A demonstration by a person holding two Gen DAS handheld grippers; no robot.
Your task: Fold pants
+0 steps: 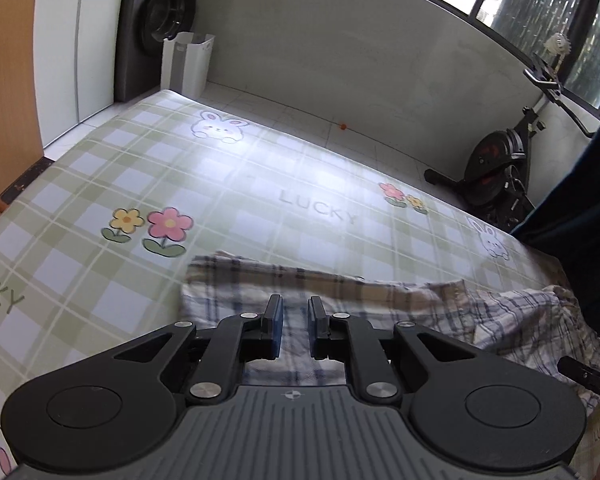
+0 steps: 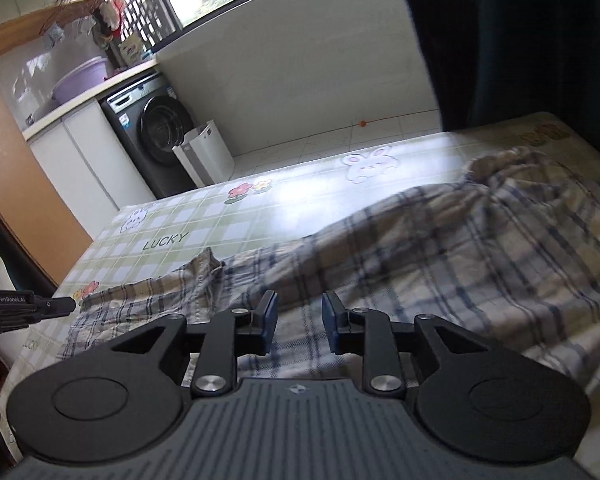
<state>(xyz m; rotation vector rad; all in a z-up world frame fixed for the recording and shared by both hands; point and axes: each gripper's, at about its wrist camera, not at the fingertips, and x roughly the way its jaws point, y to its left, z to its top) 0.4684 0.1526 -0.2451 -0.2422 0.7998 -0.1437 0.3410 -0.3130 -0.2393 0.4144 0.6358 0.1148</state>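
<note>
Left wrist view: the left gripper (image 1: 294,326) hangs above the near end of the plaid pants (image 1: 380,312), which lie along the near edge of the green checked mat (image 1: 100,184) printed with flowers, rabbits and the word LUCKY. The two blue-padded fingers (image 1: 277,328) stand a narrow gap apart; plaid cloth shows through the gap behind them, and no cloth is seen pinched between the pads, so the jaws read as slightly apart and empty. Whether the fingertips touch the fabric cannot be told. The tip of the other gripper enters at the lower right edge. Beyond the mat stand a washing machine (image 1: 160,28), a white bin (image 1: 186,64) and an exercise bike (image 1: 500,164) under the window. Right wrist view: the right gripper (image 2: 299,326) is held over the middle of the pants (image 2: 440,248), which stretch from the left near edge of the mat (image 2: 172,220) to a bunched heap at the far right. Its fingers (image 2: 269,328) stand a moderate gap apart, wider than those of the left unit, with nothing clamped between the pads; the cloth lies below and behind them. The left gripper (image 2: 56,305) projects in from the left edge, its tip just beside the end of the pants. The picture is blurred toward the right side.
</note>
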